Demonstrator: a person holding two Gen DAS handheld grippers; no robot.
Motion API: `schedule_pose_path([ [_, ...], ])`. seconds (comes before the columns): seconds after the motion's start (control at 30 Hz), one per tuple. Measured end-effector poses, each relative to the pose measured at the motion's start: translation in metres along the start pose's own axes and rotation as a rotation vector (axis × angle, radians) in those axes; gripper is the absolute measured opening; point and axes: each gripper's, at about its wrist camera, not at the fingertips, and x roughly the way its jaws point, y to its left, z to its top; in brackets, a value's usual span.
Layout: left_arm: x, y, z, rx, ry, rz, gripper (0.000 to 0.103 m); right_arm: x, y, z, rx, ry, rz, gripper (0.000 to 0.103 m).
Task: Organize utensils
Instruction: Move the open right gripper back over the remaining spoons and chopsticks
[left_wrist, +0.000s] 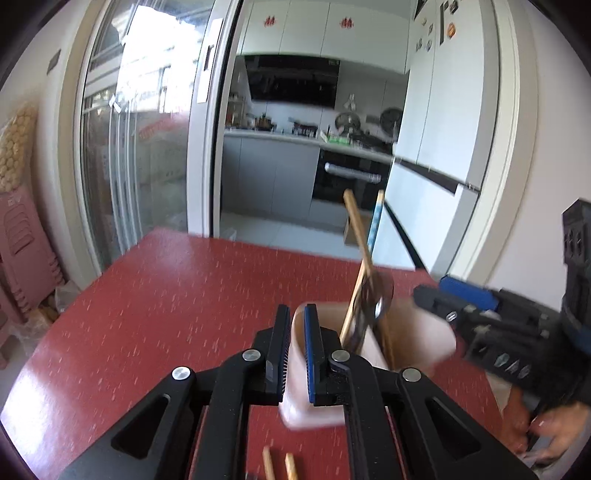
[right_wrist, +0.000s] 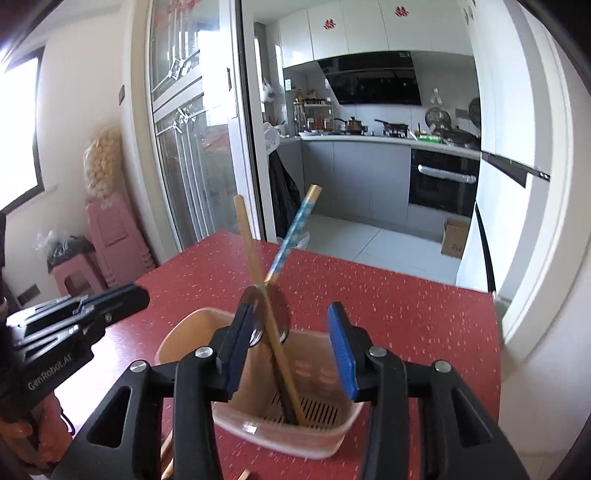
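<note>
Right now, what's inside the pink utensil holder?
Standing in the utensil holder: a plain wooden chopstick, a blue-patterned chopstick and a metal spoon. The slotted floor shows; the near wall hides the rest.

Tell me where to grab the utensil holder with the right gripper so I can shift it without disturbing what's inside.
Pinch the thin right-hand wall of the utensil holder at its rim, coming from above with one finger inside. The holder is open-topped, and the chopsticks and spoon lean toward the far-left rim, so that side looks clear.
</note>
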Motion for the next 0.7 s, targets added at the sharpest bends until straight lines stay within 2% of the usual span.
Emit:
schedule_pose_path([
  [0.03,-0.003,0.002,-0.003,-0.004,0.014,0.003,0.037,-0.005,0.0,-0.003,0.013,0.012,0.002,0.059],
  [0.2,-0.022,0.018,-0.037,-0.023,0.144,0.046,0.037,-0.027,0.004,-0.025,0.09,0.099,0.028,0.07],
  [0.37,-0.041,0.023,-0.077,0.001,0.239,0.106,0.037,-0.04,0.005,-0.064,0.207,0.234,0.059,0.073],
  [0.5,-0.054,0.022,-0.106,0.007,0.304,0.116,0.037,-0.048,0.011,-0.097,0.25,0.315,0.059,0.077],
  [0.7,-0.066,0.022,-0.133,-0.019,0.348,0.108,0.037,-0.057,0.017,-0.132,0.272,0.4,0.032,0.08],
])
